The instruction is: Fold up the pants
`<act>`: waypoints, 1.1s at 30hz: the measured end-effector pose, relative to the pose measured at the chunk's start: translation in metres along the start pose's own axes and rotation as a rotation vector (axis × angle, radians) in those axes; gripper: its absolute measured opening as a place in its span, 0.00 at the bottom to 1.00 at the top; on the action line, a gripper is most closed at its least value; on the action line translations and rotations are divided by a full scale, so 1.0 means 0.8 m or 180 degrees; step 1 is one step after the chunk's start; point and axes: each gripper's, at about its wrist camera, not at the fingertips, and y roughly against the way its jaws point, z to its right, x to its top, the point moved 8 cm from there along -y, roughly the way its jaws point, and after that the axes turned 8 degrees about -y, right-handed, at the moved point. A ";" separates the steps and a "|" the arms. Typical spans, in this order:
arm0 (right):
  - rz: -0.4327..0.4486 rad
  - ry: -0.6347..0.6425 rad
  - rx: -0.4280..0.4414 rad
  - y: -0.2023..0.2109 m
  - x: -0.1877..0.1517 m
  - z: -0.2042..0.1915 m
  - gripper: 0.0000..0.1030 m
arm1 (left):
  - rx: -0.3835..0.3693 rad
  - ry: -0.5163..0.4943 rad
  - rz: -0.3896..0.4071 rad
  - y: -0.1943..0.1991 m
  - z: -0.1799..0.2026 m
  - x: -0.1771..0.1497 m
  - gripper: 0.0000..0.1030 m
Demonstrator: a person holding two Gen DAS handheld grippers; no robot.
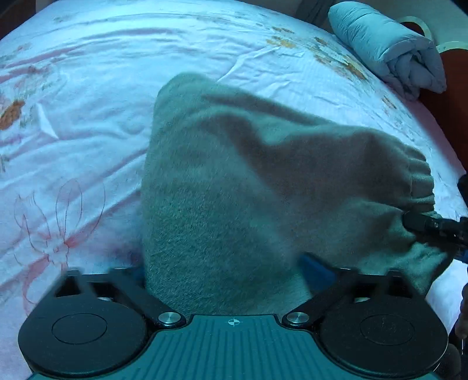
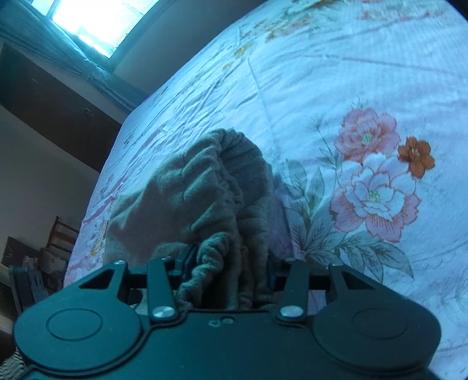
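1. The grey-green fleece pants [image 1: 222,181] lie bunched on a bed covered by a pale floral bedsheet [image 1: 87,87], and part of the cloth is lifted off the sheet between the two tools.
2. In the left wrist view, the left gripper [image 1: 225,280] is buried in the near edge of the pants. The fabric fills the gap between its black linkage arms and hides the fingertips, so the jaws appear closed on a thick fold of cloth.
3. The elastic waistband [image 1: 418,181] sits at the right end of the garment, gathered into ruffles.
4. The right gripper [image 1: 421,225] enters that view from the right edge, its dark finger pressed into the cloth just below the waistband.
5. In the right wrist view, the right gripper [image 2: 225,269] has the ruffled waistband [image 2: 210,175] pinched between narrow jaws, with folds of fleece spilling on both sides of the fingers.
6. A rolled light-blue quilt [image 1: 389,52] rests at the far right edge of the bed, well apart from the pants.
7. A bright window [image 2: 96,20] with a curtain shows at the far left of the right wrist view.
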 end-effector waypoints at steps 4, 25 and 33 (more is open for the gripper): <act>0.0132 0.0128 0.0007 0.013 -0.002 -0.019 0.33 | 0.0042 -0.0069 0.0234 0.024 -0.004 0.005 0.44; -0.0262 -0.0322 0.0242 -0.020 0.015 0.020 0.58 | -0.0484 0.0433 0.0211 -0.013 -0.030 0.017 0.56; 0.0019 0.0004 0.0362 0.007 0.003 -0.016 0.33 | -0.0245 0.0113 0.0557 0.028 -0.012 0.028 0.24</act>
